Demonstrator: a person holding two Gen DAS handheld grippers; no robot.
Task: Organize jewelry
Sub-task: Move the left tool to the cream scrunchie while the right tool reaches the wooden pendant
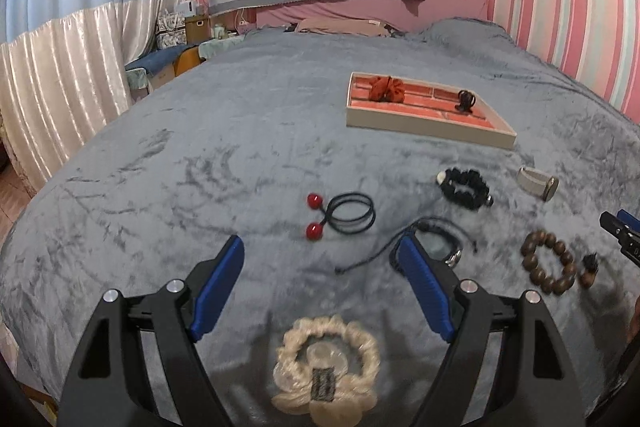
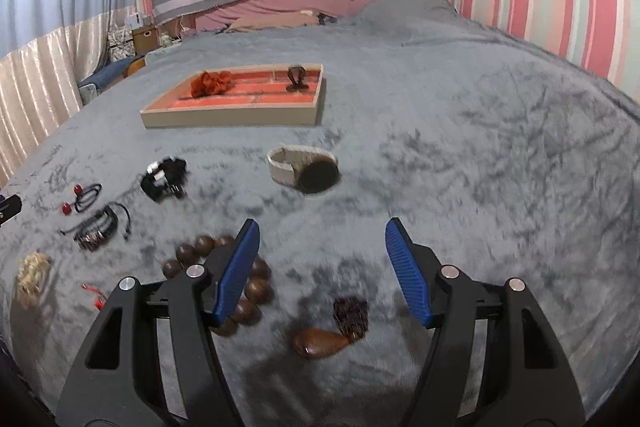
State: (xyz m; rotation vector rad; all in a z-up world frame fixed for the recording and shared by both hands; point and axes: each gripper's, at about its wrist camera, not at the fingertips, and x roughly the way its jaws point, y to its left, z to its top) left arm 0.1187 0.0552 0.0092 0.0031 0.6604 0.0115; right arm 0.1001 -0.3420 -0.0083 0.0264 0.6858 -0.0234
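Grey bedspread (image 1: 200,147), cream scrunchie (image 1: 326,367) under empty wide-apart left gripper (image 1: 320,259), watch (image 2: 304,167) face beyond empty parted right gripper (image 2: 322,239)

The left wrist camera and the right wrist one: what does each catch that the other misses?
Only the left wrist view shows the cream scrunchie whole, right under the open left gripper. Only the right wrist view shows the watch face-on and the bracelet's wooden drop with its tassel below the open right gripper. Both show the tray, the red-bead hair tie and the wooden bead bracelet on the grey blanket.
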